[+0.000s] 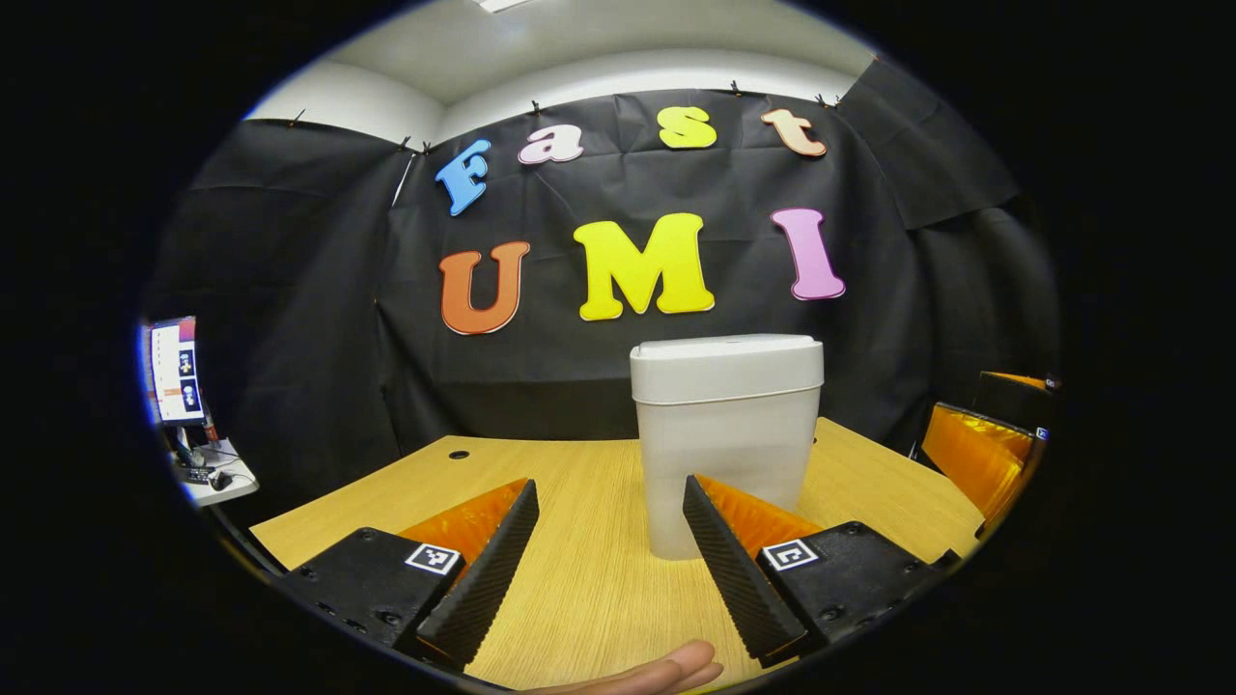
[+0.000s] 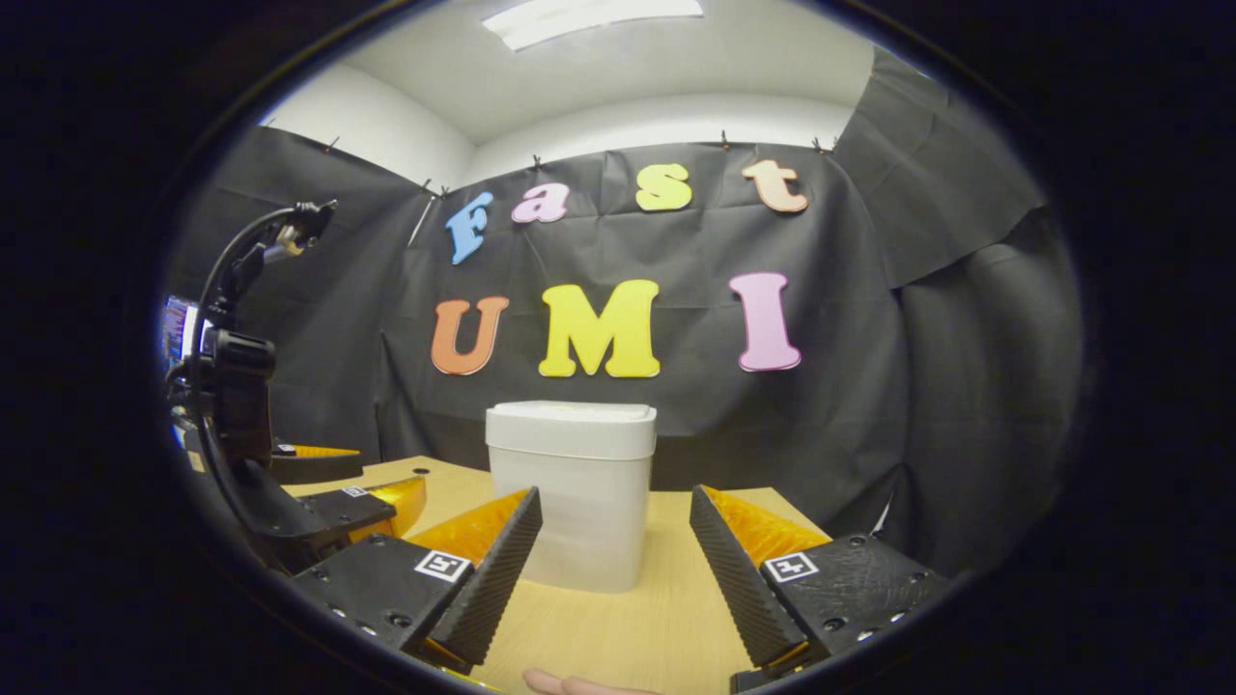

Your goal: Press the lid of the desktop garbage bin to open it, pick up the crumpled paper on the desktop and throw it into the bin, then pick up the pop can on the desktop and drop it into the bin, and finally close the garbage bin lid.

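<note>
Hovering low over the wooden bench (image 1: 589, 569), the left hand-held gripper (image 1: 610, 502) points straight at the desktop garbage bin (image 1: 724, 439), its two fingers spread wide apart with nothing between them. A fingertip (image 1: 666, 671) of the person's hand shows just under it at the near edge of the bench.

The right hand-held gripper (image 2: 615, 512) is also level and aimed at the bin (image 2: 572, 492), its fingers parted and holding nothing. From the left gripper view, part of that right hand-held gripper (image 1: 980, 449) shows to the right of the bin, near the bench edge. From the right gripper view, the left hand-held gripper (image 2: 290, 483) sits to the left of the bin, with a curved black cable (image 2: 227, 280) rising from its body.

The bin stands upright on the bench, well in front of both grippers. It is a pale grey-white, rounded-rectangular tub with a slightly wider lid (image 1: 726, 365). The lid lies flat and closed, so the bin's inside cannot be seen.
</note>
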Action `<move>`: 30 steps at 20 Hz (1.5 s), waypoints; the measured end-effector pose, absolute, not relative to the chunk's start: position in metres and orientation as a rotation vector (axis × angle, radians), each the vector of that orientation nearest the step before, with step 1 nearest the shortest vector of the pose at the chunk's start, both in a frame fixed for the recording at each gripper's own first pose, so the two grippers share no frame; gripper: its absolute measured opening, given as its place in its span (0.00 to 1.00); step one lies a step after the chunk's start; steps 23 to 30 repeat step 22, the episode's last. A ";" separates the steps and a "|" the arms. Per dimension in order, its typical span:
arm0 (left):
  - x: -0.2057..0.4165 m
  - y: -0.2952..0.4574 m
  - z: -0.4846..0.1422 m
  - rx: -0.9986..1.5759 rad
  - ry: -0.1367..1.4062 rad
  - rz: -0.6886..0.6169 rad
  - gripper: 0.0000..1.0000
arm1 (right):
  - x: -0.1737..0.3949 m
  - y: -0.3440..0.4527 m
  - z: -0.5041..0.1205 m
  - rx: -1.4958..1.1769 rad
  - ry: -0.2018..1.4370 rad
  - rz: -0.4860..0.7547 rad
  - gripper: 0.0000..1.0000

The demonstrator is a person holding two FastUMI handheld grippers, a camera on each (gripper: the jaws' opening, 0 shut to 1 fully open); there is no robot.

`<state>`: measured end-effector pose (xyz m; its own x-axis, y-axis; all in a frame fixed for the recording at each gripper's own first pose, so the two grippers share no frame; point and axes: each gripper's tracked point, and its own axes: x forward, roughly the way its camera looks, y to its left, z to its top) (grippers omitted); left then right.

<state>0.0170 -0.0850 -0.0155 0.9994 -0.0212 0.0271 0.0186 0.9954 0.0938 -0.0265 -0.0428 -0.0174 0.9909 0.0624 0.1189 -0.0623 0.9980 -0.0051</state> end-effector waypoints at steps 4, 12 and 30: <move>0.019 -0.089 -0.018 0.092 -0.025 -0.030 0.98 | -0.026 -0.046 -0.018 0.002 -0.115 0.057 0.94; 0.023 -0.087 -0.021 0.085 -0.013 -0.023 0.97 | -0.020 -0.042 -0.026 0.008 -0.090 0.071 0.94; 0.027 -0.094 -0.029 0.088 0.013 -0.045 0.97 | -0.014 -0.052 -0.029 -0.011 -0.090 0.039 0.96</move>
